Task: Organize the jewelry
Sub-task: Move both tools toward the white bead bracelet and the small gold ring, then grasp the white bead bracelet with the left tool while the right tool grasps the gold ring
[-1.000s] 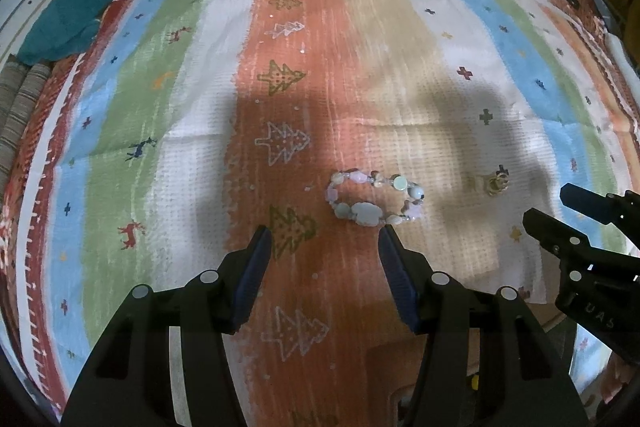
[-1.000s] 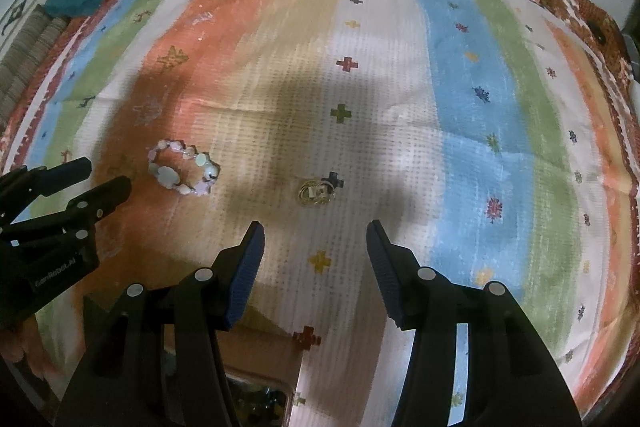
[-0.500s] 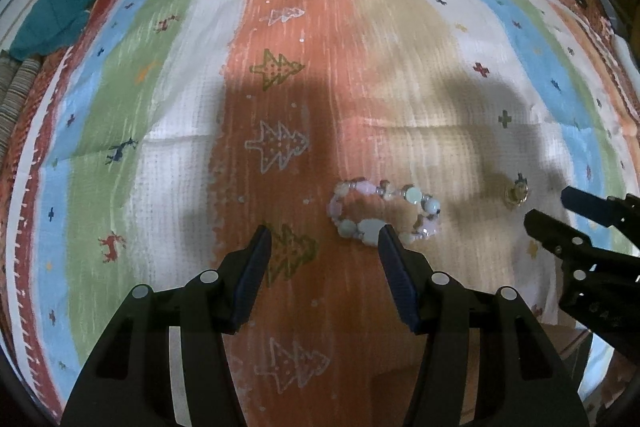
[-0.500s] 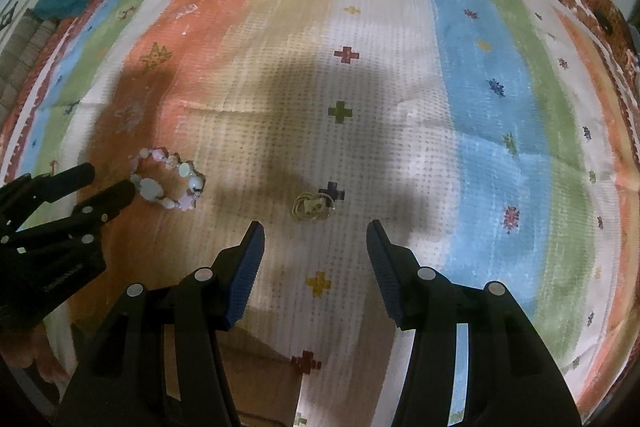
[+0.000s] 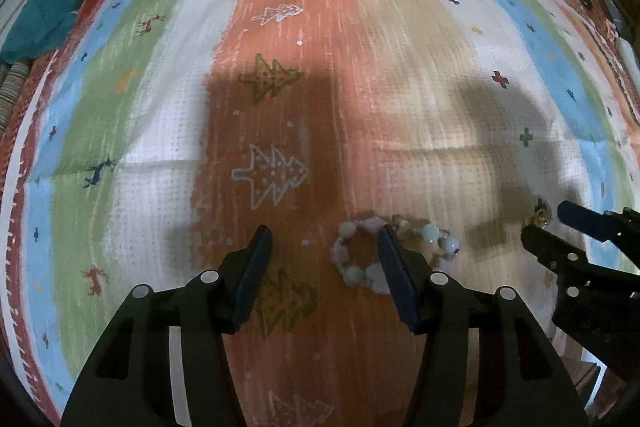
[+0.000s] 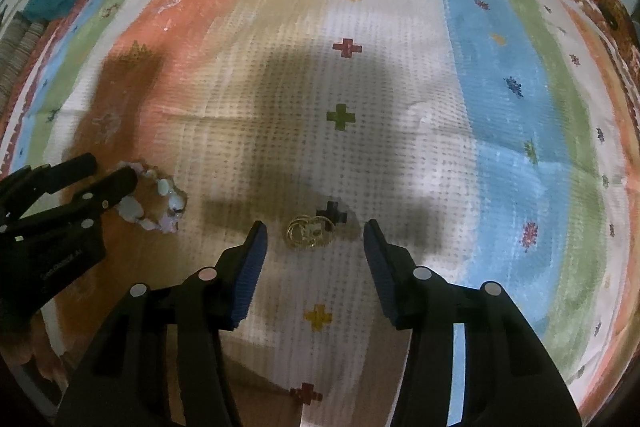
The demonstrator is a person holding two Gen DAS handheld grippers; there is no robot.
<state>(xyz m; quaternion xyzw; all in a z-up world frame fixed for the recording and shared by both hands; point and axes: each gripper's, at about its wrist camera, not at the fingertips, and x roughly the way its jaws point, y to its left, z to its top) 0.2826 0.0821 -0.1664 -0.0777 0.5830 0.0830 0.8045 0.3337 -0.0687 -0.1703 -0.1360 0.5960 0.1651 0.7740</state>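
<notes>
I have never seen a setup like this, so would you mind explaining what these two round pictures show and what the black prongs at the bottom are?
There is no robot here: a person holds a two-finger gripper in each hand, and a fisheye camera on each one looks forward along its fingers. One picture is from the left gripper, the other from the right gripper; each also shows the other at its edge. Both point down at a striped cloth. On it lie a beaded bracelet and a small cluster of gold rings. The left gripper's jaws stand open, one finger over the bracelet. The right gripper's jaws are closing with the rings lying in the gap between them. Nothing is held yet.
</notes>
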